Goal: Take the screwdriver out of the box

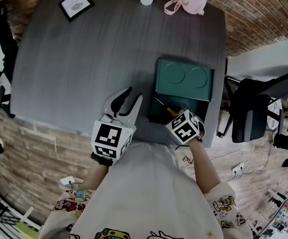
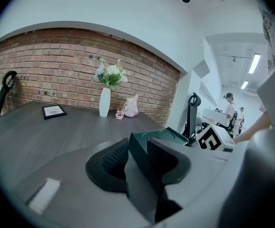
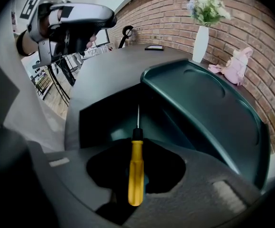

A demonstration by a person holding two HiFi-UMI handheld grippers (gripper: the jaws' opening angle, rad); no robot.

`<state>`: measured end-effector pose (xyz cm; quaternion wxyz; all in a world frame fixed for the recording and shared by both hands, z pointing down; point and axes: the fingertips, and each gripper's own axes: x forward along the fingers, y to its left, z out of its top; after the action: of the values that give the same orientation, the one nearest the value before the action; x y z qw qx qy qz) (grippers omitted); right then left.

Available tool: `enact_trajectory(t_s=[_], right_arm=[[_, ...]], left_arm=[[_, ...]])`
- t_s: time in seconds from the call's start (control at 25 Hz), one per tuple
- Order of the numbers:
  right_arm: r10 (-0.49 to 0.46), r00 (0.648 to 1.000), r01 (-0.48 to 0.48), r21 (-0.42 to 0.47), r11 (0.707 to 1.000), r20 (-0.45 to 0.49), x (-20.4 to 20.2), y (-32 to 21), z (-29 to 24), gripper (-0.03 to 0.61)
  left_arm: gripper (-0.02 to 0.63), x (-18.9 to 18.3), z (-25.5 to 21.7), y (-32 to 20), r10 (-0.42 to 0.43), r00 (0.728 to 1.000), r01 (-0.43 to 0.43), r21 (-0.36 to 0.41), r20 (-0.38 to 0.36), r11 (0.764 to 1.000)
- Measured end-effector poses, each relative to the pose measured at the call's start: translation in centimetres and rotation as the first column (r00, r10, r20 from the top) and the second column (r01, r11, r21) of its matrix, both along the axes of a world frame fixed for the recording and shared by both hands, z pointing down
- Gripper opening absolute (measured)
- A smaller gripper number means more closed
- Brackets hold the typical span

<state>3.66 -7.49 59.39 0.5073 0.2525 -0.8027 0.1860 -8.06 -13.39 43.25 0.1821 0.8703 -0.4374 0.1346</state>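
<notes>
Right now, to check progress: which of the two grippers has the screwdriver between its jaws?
The right gripper, at the open green box, grips the yellow-handled screwdriver; the left gripper is open and empty.

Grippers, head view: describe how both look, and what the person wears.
The left gripper and right gripper are light grey shells with dark pads. Each carries a white cube with black square markers. The person wears a pale top with cartoon prints on the sleeves.
</notes>
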Motion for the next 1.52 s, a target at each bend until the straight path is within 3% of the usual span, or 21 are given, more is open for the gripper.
enact_trajectory(t_s=[0.48, 0.88, 1.24, 1.52], right_arm=[[0.002, 0.999, -0.003, 0.024, 1.0, 0.032, 0.5, 0.6, -1.1, 0.081], [-0.011, 0.998, 0.003, 0.111, 0.994, 0.069, 0.3, -0.2, -3.7, 0.081], [0.052, 0.987, -0.079, 0.173, 0.982, 0.153, 0.8, -1.3, -6.6, 0.081], [0.096, 0.968, -0.161, 0.278, 0.947, 0.234, 1.5, -2.9, -11.1, 0.081]], left_arm=[[0.123, 0.1, -0.6, -0.3, -0.001, 1.0, 0.001, 0.019, -0.001, 1.0], [0.123, 0.4, -1.6, -0.6, 0.0, 1.0, 0.0, 0.048, 0.001, 0.999], [0.123, 0.3, -2.8, -0.7, 0.005, 1.0, -0.006, 0.088, 0.011, 0.996], [0.123, 0.3, -4.3, -0.9, 0.011, 1.0, -0.013, 0.133, 0.013, 0.991]])
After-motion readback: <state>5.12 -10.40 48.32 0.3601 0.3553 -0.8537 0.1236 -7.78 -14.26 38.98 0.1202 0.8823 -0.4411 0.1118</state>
